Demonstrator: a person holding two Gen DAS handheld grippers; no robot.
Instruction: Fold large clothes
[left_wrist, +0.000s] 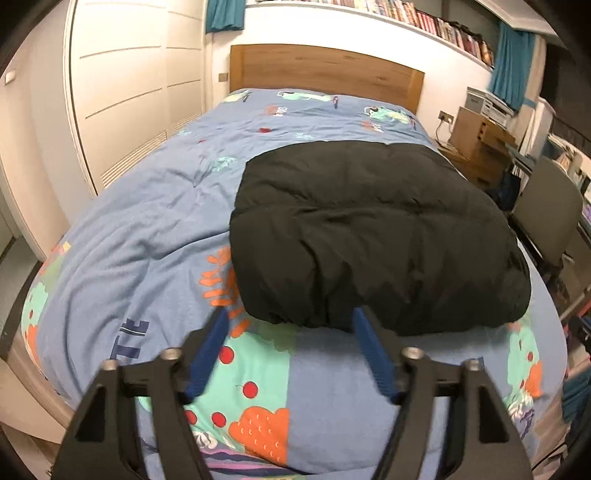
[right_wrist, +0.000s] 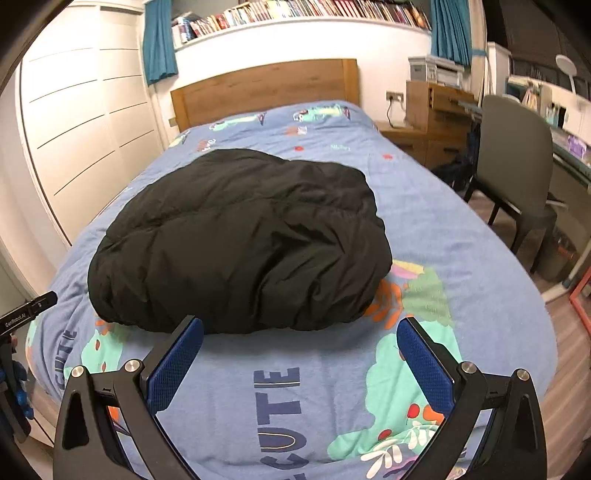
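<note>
Presently catalogued: one bed, covered by a light blue duvet (right_wrist: 424, 221) printed with teal and orange shapes, red cherries and the word "CUTE"; surface creased, mostly flat; wooden headboard (right_wrist: 266, 88) at the far end against a white wall; white panelled wardrobe (right_wrist: 85, 122) along the left side; long shelf of books (right_wrist: 314, 11) above the headboard, with teal curtains (right_wrist: 159, 40) at either end.

Task item: one black padded jacket (right_wrist: 240, 240), folded into a thick rounded bundle, lying on the duvet at mid-bed, nearer the foot than the headboard; nothing touching it.

Tools: left gripper (left_wrist: 290, 350), blue pads spread apart, nothing between them, hanging above the duvet just short of the jacket's near edge; right gripper (right_wrist: 299, 354), blue pads spread wide, likewise empty, clear of the jacket.

Seen from the right wrist only: a grey chair (right_wrist: 517, 162) beside a desk on the right; a white lamp (right_wrist: 567, 66); a printer (right_wrist: 436, 70) on a wooden cabinet; the "CUTE" lettering in full; part of the left gripper's body at the left edge.

Seen from the left wrist only: ventilation slats (left_wrist: 136, 158) low on the wardrobe; cardboard boxes (left_wrist: 476, 133) stacked right of the bed.
</note>
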